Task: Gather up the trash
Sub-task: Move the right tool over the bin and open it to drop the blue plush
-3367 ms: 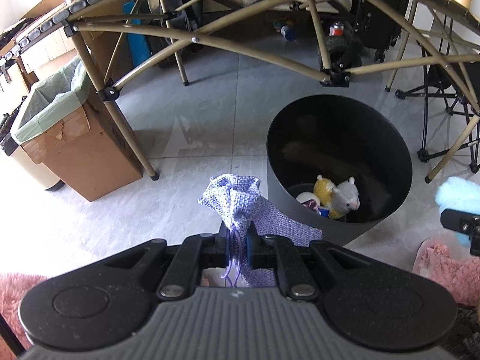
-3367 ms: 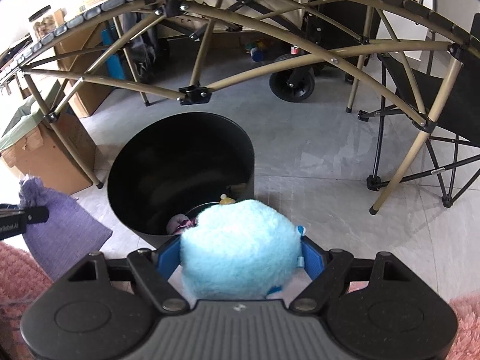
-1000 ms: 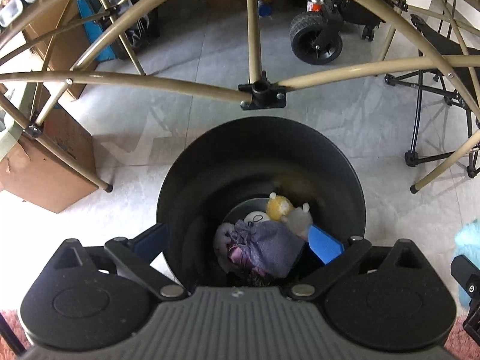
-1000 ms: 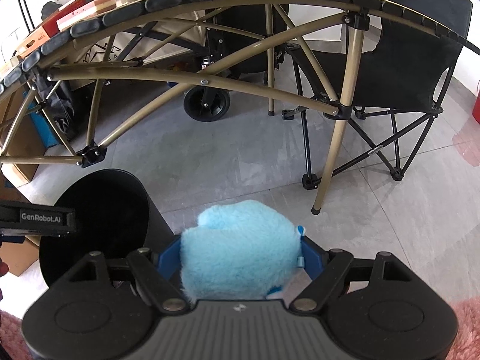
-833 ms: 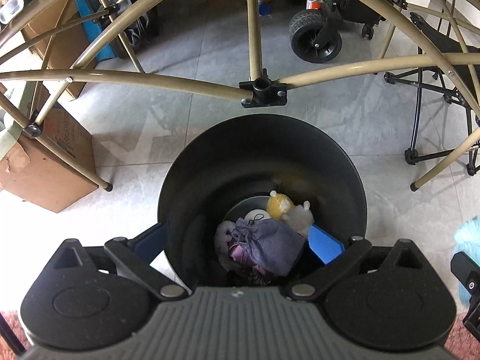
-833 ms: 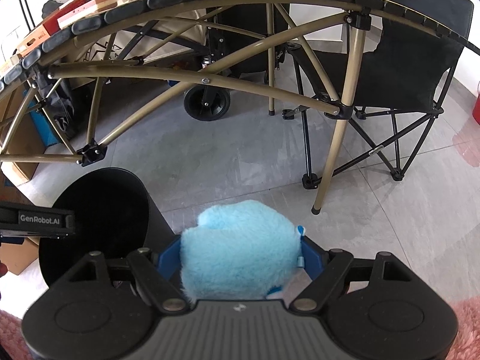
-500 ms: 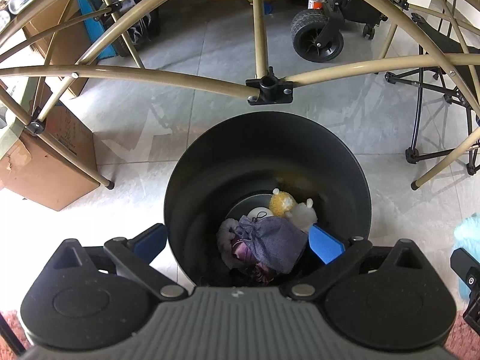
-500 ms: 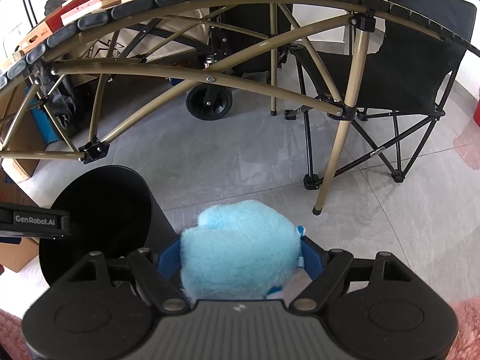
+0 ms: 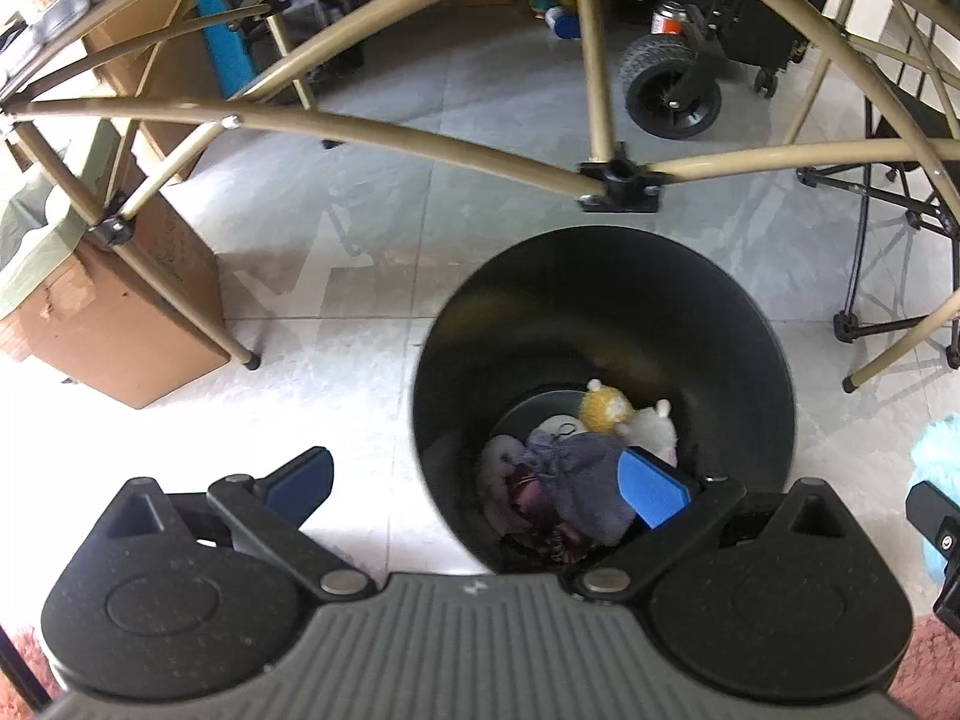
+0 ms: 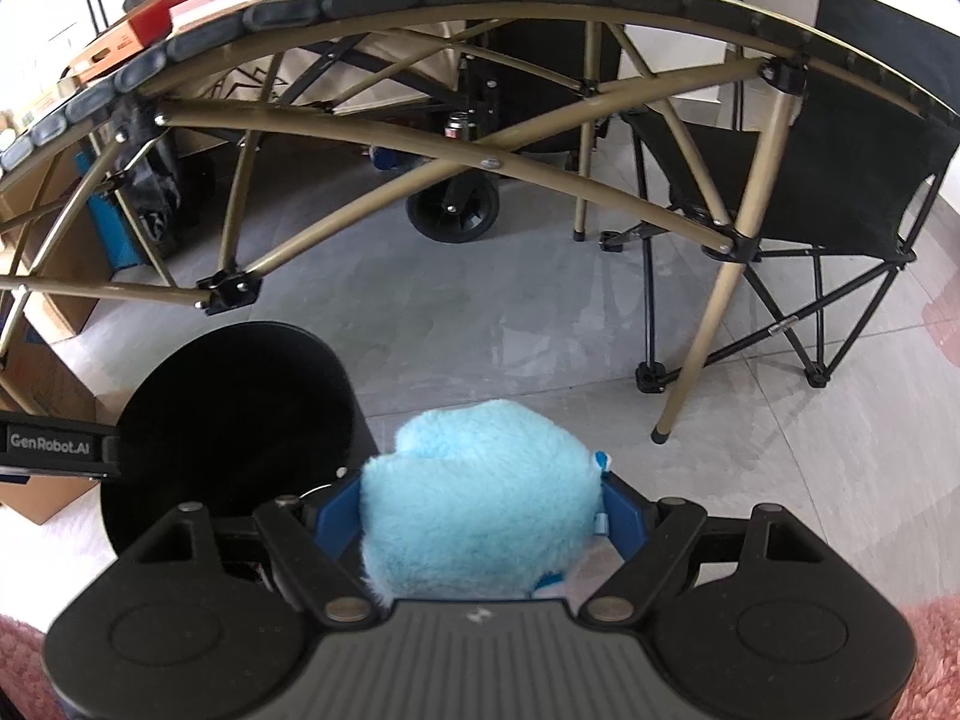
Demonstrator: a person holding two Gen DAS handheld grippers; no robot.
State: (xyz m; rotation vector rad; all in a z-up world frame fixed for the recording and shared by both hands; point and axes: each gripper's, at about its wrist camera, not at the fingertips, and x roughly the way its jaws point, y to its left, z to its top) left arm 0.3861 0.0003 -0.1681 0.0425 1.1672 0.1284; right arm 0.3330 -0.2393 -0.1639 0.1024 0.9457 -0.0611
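bin (image 9: pixel 750 324) sits on the floor under the table frame (image 9: pixel 420 138), pouch (image 9: pixel 576 468) and plush toys (image 9: pixel 624 414) inside it, cardboard box (image 9: pixel 120 324) off to its left.

1. The black bin's (image 9: pixel 606 324) mouth stands open from above.
2. Tan desk struts (image 9: pixel 618 186) cross just beyond the bin.
3. Bare floor (image 9: pixel 336 372) lies left of it, before a cardboard box (image 9: pixel 120 324).

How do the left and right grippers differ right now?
The left gripper is open and empty; the right gripper is shut on a fluffy blue plush. The left hangs at the black bin, with the purple pouch lying inside; the right is beside the bin. Both point downward.
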